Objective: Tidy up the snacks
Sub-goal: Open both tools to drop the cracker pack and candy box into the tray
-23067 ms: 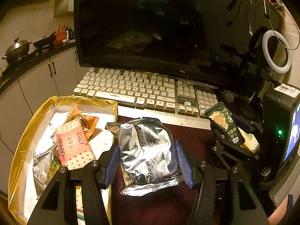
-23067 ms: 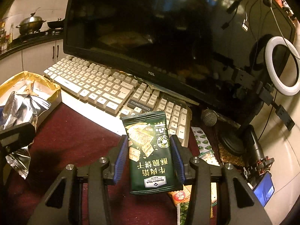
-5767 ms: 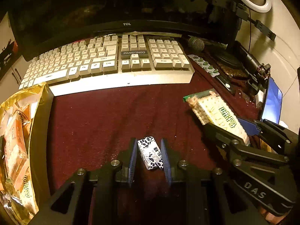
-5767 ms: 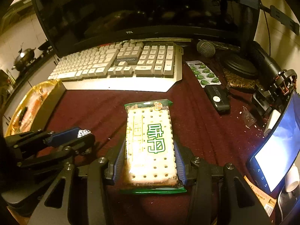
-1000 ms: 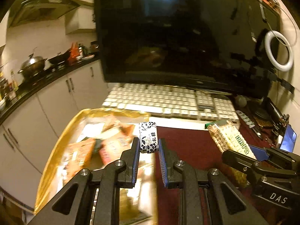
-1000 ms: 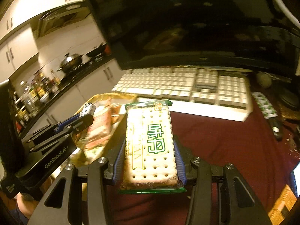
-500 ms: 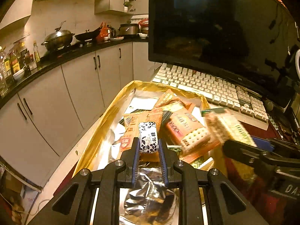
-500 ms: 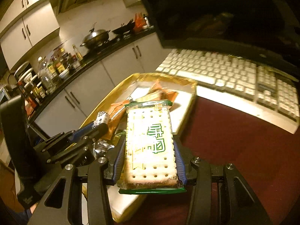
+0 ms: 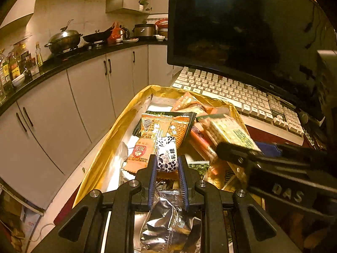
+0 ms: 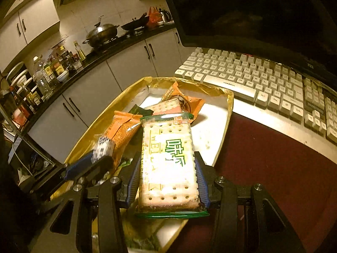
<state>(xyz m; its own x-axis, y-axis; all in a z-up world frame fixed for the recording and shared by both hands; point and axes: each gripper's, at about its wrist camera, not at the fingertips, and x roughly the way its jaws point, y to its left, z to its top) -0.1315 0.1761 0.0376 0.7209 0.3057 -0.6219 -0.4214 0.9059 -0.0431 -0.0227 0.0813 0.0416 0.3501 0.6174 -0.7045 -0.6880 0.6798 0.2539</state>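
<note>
A gold-rimmed box lined in white holds several snack packets, among them orange wrappers and a silver foil pack. My left gripper is shut on a small white candy with a dark leaf print and hovers over the box's middle. My right gripper is shut on a clear, green-edged cracker packet, held above the box's near right edge, close beside the left gripper.
A beige keyboard and a dark monitor stand behind the box. Dark red tabletop lies to the right. White kitchen cabinets and a black counter with a pot are on the left.
Both grippers have swung left from over the red tabletop to above the gold box, each still holding its snack. The right gripper has come in close beside the left.
</note>
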